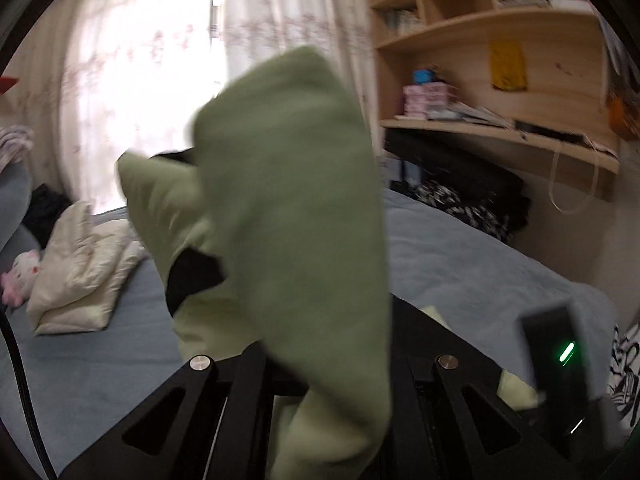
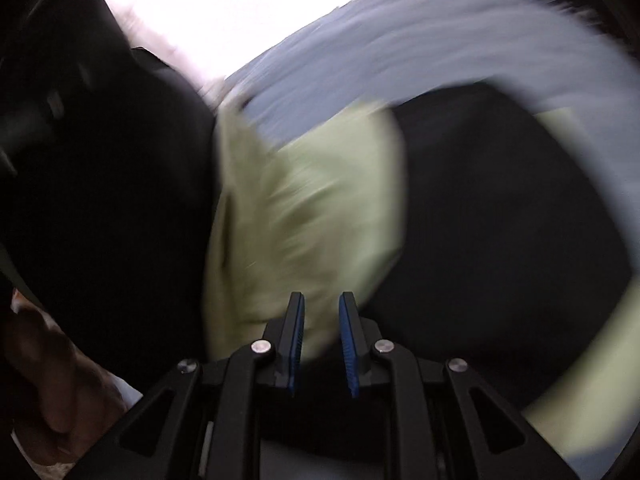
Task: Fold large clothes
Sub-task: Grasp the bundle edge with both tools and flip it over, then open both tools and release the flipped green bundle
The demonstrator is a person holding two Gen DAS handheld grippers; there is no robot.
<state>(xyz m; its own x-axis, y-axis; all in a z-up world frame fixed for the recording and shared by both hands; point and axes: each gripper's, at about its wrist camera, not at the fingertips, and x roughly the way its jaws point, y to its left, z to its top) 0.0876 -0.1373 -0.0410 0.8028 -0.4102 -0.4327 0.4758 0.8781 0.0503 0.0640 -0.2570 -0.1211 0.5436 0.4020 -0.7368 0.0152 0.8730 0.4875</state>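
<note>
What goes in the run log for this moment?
left hand-held gripper: shut on green garment | right hand-held gripper: narrow gap, grip unclear | bed: below

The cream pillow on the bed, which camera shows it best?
The left wrist view. There the cream pillow lies plainly on the blue bed, left of the green garment bunched over the left gripper. The right wrist view is blurred and shows none of it.
</note>
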